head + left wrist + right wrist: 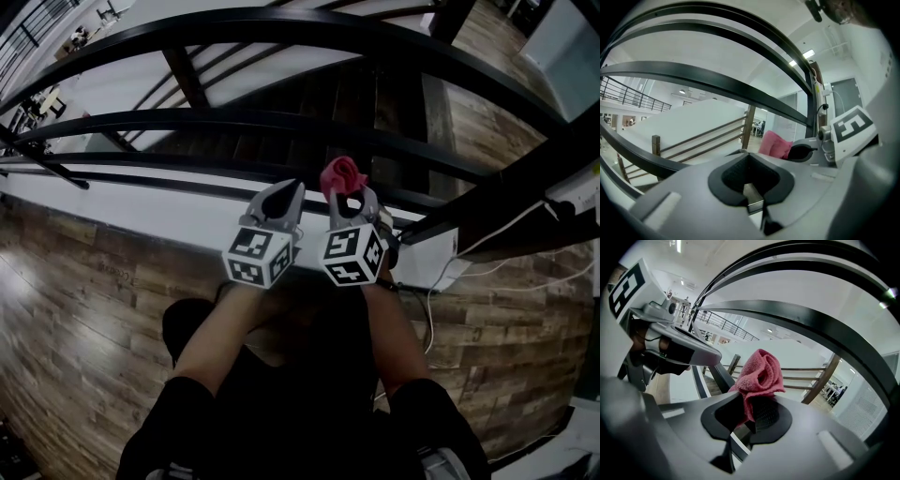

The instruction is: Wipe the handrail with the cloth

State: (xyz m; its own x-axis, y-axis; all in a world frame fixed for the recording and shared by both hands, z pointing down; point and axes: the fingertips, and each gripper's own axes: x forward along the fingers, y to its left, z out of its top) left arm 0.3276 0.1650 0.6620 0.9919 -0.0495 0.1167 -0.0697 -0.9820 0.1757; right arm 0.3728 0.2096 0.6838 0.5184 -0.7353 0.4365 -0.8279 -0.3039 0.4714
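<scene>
The left gripper (284, 199), jaws pressed together on nothing, hung at 9 o'clock of the right gripper (349, 200). The right gripper's jaws pinched the lower folds of a bunched pink cloth (341, 175), the wad standing at 12 o'clock of its tips, near the black handrail (234, 120). With so little fabric clamped, a firm drag along the rail could probably pull the cloth free or let bare jaws scrape the rail.
</scene>
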